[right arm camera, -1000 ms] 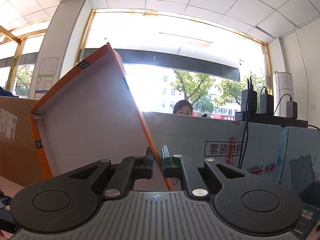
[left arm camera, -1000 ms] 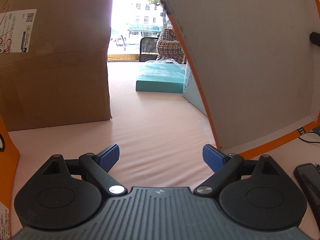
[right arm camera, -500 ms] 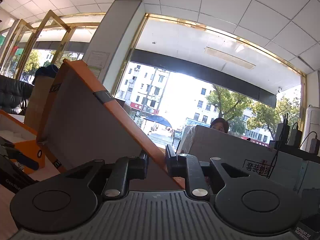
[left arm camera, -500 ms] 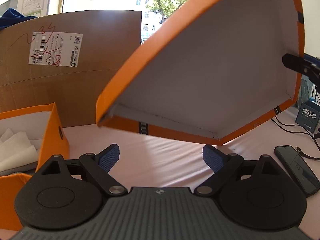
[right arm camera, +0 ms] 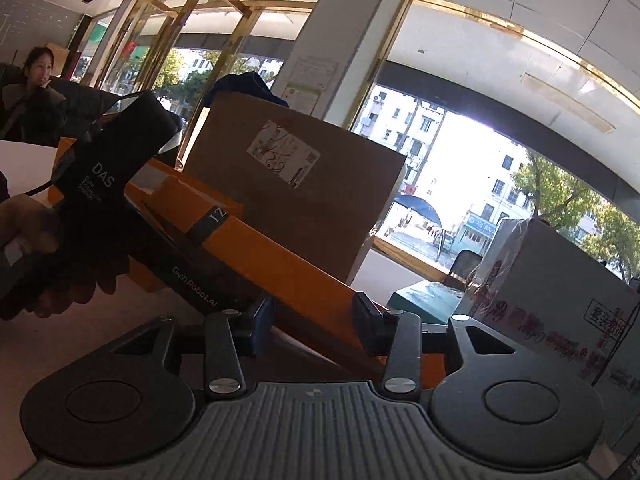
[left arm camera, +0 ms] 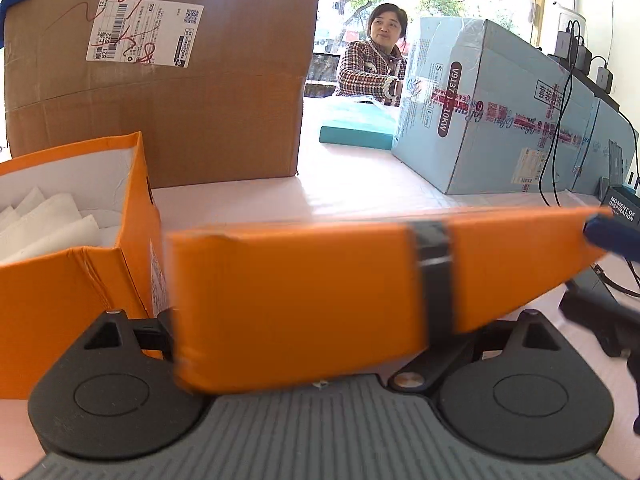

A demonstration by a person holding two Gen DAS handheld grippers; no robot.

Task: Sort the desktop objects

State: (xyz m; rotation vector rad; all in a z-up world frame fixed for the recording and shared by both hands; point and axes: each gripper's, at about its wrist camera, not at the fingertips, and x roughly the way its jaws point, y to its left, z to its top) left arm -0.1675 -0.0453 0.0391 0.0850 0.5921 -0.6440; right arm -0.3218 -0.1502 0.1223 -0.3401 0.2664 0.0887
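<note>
Right gripper (right arm camera: 312, 322): the two jaws are clamped on the rim of the orange box lid (right arm camera: 280, 264), which rises tilted from the fingers toward the upper left. A black band on the lid's edge reads "IZ". The left gripper's black body (right arm camera: 116, 176), marked "DAS", lies against the lid's far left part, held by a hand (right arm camera: 36, 264).

Left gripper (left arm camera: 296, 328): the orange box lid (left arm camera: 320, 300) fills the space before it and hides both fingertips, so whether the jaws are apart or together cannot be told. The lid is blurred; one blue pad of the right gripper (left arm camera: 612, 236) touches its right end.

Surroundings, left wrist view: an open orange box (left arm camera: 76, 284) stands just left of the lid, with white paper (left arm camera: 48, 224) inside. Behind it is a large brown carton (left arm camera: 168, 80) with a shipping label. To the right lie a long pale blue carton (left arm camera: 488, 112), a teal flat box (left arm camera: 356, 128) and black cables (left arm camera: 556, 128), all on a pale pink tabletop (left arm camera: 352, 192). A seated person in a checked jacket (left arm camera: 368, 68) is behind the table.
</note>
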